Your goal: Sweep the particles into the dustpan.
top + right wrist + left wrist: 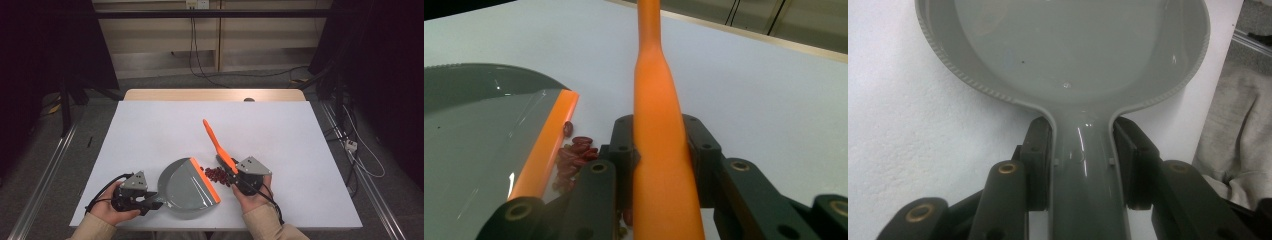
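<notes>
A grey dustpan (184, 189) with an orange front lip (206, 180) lies flat near the table's front edge. My left gripper (151, 202) is shut on the dustpan's handle (1080, 200), a pad pressing each side. The pan's hollow (1068, 50) holds nothing. A pile of dark red beans (218, 175) lies on the table right at the lip. My right gripper (235, 175) is shut on an orange brush handle (214, 140), which slants up and away to the back left. In the right gripper view the brush handle (656, 100) rises between the jaws, with the beans (576, 150) beside the pan's lip (549, 145).
The white table top (150, 125) stretches wide to the left, right and back of the pan. Beyond its far wooden edge (215, 94) are cables on the floor and dark stands on both sides.
</notes>
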`<state>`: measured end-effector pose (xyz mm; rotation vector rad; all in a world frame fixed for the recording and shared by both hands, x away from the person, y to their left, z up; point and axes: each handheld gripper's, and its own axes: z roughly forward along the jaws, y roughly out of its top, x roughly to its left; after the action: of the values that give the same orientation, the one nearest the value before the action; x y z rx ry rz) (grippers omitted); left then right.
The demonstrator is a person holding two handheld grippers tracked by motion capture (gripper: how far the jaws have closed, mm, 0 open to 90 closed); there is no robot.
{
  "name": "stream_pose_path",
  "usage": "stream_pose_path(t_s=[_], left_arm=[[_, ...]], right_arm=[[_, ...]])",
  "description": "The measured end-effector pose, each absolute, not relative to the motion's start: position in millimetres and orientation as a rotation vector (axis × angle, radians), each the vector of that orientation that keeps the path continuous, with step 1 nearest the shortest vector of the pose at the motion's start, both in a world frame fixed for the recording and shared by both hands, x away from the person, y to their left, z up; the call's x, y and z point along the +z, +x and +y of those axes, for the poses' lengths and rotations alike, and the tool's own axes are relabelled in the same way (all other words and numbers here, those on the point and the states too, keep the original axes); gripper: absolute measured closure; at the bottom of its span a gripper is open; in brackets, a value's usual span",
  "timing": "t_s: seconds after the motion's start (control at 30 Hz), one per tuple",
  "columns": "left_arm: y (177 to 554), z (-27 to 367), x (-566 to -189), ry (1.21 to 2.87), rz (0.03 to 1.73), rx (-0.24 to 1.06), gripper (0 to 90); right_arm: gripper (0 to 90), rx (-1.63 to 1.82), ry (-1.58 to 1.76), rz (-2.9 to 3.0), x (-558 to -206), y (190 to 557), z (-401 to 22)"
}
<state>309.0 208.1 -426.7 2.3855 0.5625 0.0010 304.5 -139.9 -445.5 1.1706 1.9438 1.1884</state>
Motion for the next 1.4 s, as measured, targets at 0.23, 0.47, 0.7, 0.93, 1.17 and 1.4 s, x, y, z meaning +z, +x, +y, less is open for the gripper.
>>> stream_pose_path(t_s=[0.23,0.47,0.7,0.93,1.17,1.4], left_arm=[[309,207,-426,2.382,0.579,0.007,63.1],[311,206,-427,2.385,0.564,-0.009,63.1],[312,204,-427,2.376,0.574,-0.017,63.1],[313,202,-427,2.388,0.576,-0.025,63.0],[313,199,-427,2.392,0.576,-0.028,63.0],[314,198,-427,2.395,0.575,-0.031,63.0]], right_arm=[[71.3,1.199,1.185,1.933,-446,303,-138],[71.2,1.217,1.194,1.931,-447,300,-132],[71.2,1.251,1.221,1.923,-448,299,-129],[71.1,1.273,1.223,1.922,-448,297,-120],[70.8,1.298,1.237,1.894,-451,295,-110],[70.4,1.335,1.253,1.872,-453,292,-101]])
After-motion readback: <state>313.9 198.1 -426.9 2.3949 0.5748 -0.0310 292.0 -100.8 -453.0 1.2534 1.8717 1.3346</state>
